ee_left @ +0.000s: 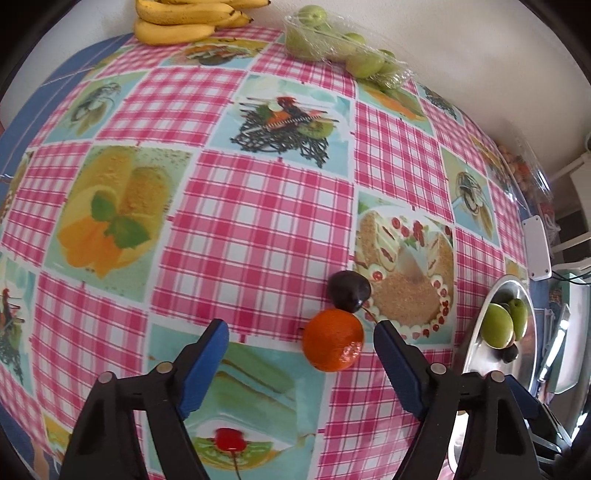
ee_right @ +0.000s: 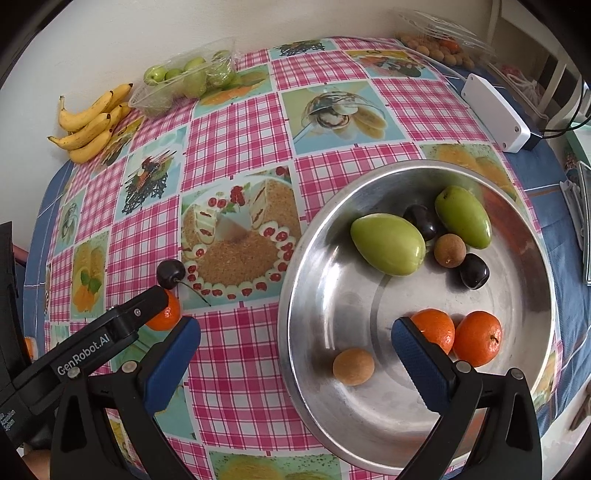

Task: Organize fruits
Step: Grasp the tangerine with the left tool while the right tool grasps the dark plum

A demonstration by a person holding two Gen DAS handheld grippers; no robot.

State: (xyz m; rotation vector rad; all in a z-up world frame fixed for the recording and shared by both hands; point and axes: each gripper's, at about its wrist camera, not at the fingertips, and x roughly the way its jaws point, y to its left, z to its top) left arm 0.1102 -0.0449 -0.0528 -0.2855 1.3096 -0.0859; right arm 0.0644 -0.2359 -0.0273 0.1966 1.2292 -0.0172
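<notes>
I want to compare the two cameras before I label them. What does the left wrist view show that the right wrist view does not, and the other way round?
Only the left wrist view shows the whole orange on the cloth, between the open fingers of the left gripper, not yet pinched.

Only the right wrist view shows the full metal bowl, with two oranges, two round brown fruits and the open, empty right gripper.

Both show the dark cherry, bananas, bagged green fruits and white box.
</notes>
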